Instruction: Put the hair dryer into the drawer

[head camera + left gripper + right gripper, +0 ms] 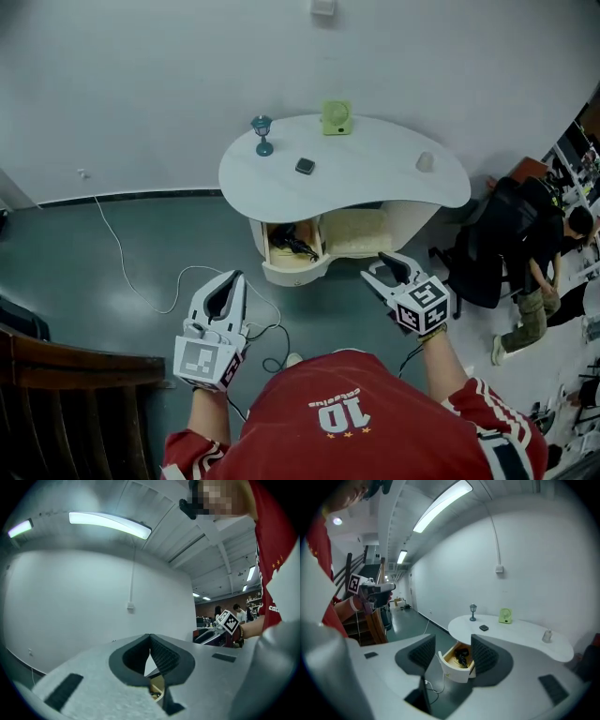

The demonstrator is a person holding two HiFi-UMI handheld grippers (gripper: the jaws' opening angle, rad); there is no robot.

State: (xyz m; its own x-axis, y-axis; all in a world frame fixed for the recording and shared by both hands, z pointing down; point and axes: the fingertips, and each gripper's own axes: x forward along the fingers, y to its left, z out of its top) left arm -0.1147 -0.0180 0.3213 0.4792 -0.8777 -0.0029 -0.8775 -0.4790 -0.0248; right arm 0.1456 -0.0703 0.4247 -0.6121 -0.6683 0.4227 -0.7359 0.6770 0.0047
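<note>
Hair dryer (296,245) inside the drawer (292,275) under the table (375,176); lamp (262,134) and fan (337,118) on top.

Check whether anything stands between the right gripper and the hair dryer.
Nothing visible does. The hair dryer lies in the open drawer; the right gripper, open and empty, looks straight at it, with only a cable flat on the floor below.

The hair dryer (294,245) is a dark tangle in the open drawer (292,274), its far end hidden under the table (375,183) top. A small dark block (305,166) and a pale lump (425,161), possibly a bottle, are too small to name. Past the left gripper (150,636)'s closed jaws only a sliver of drawer shows.
</note>
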